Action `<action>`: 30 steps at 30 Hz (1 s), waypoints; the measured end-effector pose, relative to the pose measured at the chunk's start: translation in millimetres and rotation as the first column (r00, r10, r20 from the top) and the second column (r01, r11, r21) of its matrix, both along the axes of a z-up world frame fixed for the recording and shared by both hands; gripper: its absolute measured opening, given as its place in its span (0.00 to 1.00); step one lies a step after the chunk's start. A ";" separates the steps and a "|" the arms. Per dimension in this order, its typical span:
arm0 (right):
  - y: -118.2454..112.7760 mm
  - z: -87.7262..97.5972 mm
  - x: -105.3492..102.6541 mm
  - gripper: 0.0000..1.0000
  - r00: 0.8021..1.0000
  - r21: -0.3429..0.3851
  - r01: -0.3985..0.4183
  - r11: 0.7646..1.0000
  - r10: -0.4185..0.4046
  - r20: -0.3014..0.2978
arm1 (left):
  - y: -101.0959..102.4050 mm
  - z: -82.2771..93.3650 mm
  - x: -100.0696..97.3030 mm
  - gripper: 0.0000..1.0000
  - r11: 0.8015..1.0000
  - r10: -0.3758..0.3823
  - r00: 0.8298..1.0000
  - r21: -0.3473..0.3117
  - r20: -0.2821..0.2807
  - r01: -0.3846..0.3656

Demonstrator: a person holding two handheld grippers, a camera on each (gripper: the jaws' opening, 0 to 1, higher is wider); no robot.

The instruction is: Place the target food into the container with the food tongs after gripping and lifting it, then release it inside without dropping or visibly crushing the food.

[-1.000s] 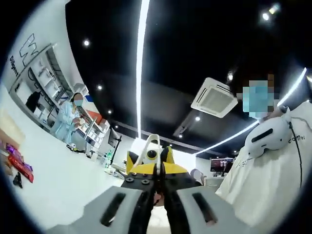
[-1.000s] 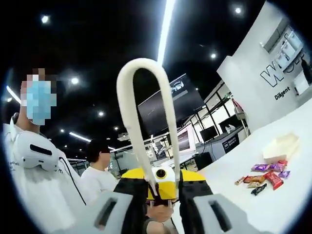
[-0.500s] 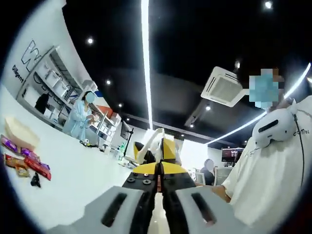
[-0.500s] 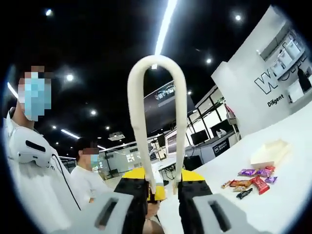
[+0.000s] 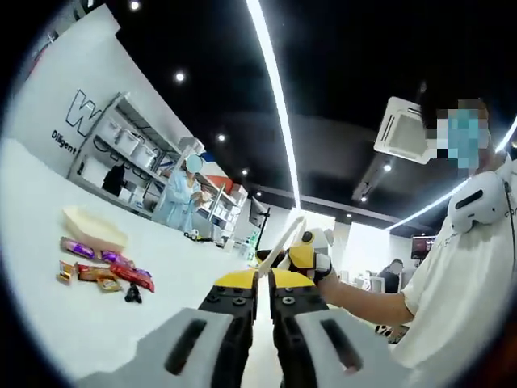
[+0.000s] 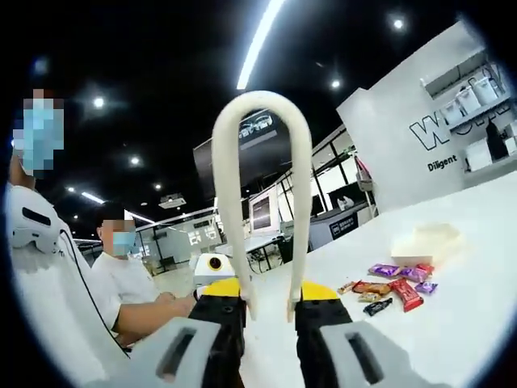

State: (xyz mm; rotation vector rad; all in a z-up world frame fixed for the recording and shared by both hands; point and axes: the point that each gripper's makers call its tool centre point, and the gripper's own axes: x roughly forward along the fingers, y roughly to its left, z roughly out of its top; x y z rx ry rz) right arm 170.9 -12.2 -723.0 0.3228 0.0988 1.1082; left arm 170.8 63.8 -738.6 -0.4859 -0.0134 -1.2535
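Observation:
My right gripper (image 6: 269,311) is shut on the food tongs (image 6: 260,102), a cream U-shaped loop standing upright between its jaws with the bend at the top. Several wrapped snacks (image 6: 393,287) lie on the white table, with a pale beige container (image 6: 426,243) just behind them. In the left gripper view the same snacks (image 5: 103,273) and container (image 5: 94,229) lie at the left. My left gripper (image 5: 264,297) is shut with nothing in it. Beyond it, the right gripper holds the tongs (image 5: 284,239) in the air. Both grippers are well away from the food.
The white table (image 6: 452,323) stretches to the right in the right gripper view and to the left (image 5: 73,323) in the left gripper view. A person in white (image 5: 460,267) holds the grippers. Another sits behind (image 6: 121,279). Shelves (image 5: 121,153) line the back wall.
Both cameras have swung down towards the table, so snacks and container sit further inside each view. The grippers have drawn apart. The tongs stay held in the right gripper.

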 end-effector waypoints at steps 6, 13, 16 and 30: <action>-2.1 -9.5 4.1 0.16 1.000 -0.030 0.010 0.999 -0.011 -0.012 | 3.4 -14.0 10.9 0.15 0.998 0.045 0.998 0.045 -0.047 -0.043; -5.9 -17.3 8.3 0.16 0.999 -0.043 0.023 0.999 -0.024 -0.027 | 5.3 -28.4 24.0 0.24 0.979 0.133 0.991 0.156 0.010 -0.133; -6.6 -18.5 8.9 0.16 0.999 -0.040 0.026 0.999 -0.028 -0.030 | 6.1 -30.3 26.8 0.27 0.973 0.154 0.988 0.174 0.018 -0.154; -10.4 -26.3 12.5 0.17 0.998 -0.053 0.045 0.998 -0.047 -0.035 | 8.8 -43.7 38.3 0.53 0.928 0.236 0.969 0.277 0.073 -0.247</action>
